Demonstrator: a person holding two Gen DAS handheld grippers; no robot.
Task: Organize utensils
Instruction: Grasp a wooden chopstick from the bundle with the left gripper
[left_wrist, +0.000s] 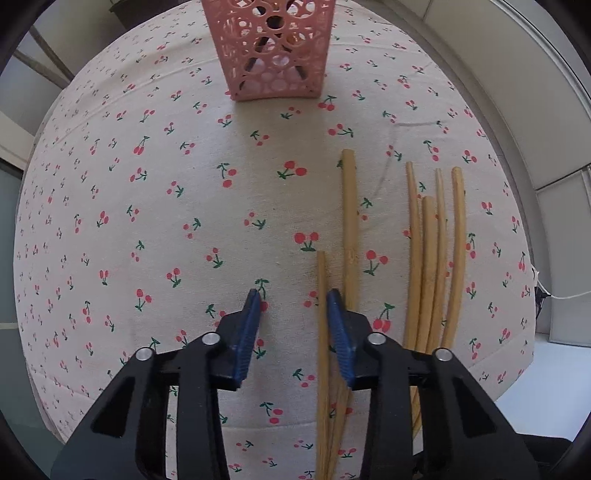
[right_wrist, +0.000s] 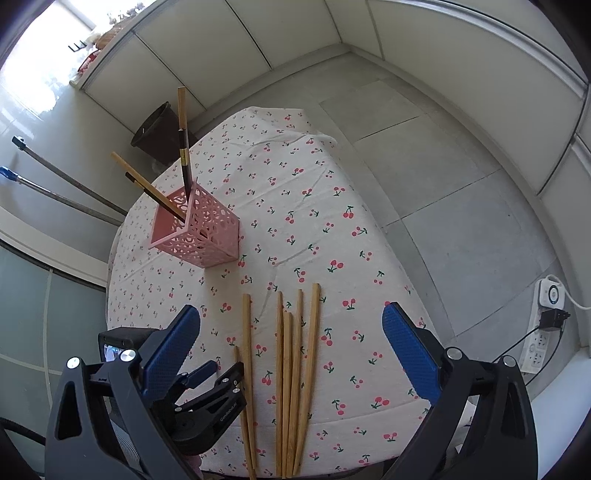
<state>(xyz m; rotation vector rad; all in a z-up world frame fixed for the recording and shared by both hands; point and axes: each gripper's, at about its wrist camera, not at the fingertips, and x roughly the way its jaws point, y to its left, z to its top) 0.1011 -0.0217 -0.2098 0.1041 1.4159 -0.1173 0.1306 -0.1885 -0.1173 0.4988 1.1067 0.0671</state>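
Pink plastic, cut through with round holes, makes the holder (right_wrist: 195, 229) that stands on the far left part of the table (right_wrist: 332, 229), and we already see a few dark-tipped chopsticks (right_wrist: 183, 147) leaning in it; we judge it is the place where the rest should go. Moving to the right, our left gripper (left_wrist: 293, 306) points down at the cloth with its fingers (left_wrist: 249, 332) partly spread. One thin bamboo chopstick (left_wrist: 320, 332) lies between them, close against the right finger, but nothing presses it from the left, so we would say it is not pinched yet. A second chopstick (left_wrist: 349, 221) lies just beside it, partly under that finger, which could make a clean pick harder. Further right, four more chopsticks (left_wrist: 436, 258) lie side by side, close together and roughly parallel, near the table edge, probably laid so for easy picking one at a time. Our right gripper (right_wrist: 291, 350) hangs above this group with fingers (right_wrist: 410, 354) spread wide and holds nothing; it seems to wait. A cloth printed with red cherries covers the table. Around it we see a grey tiled floor (right_wrist: 461, 184), pale wall panels, a dark bin (right_wrist: 157, 129) behind the table, and a power strip (right_wrist: 539, 343) at the right.
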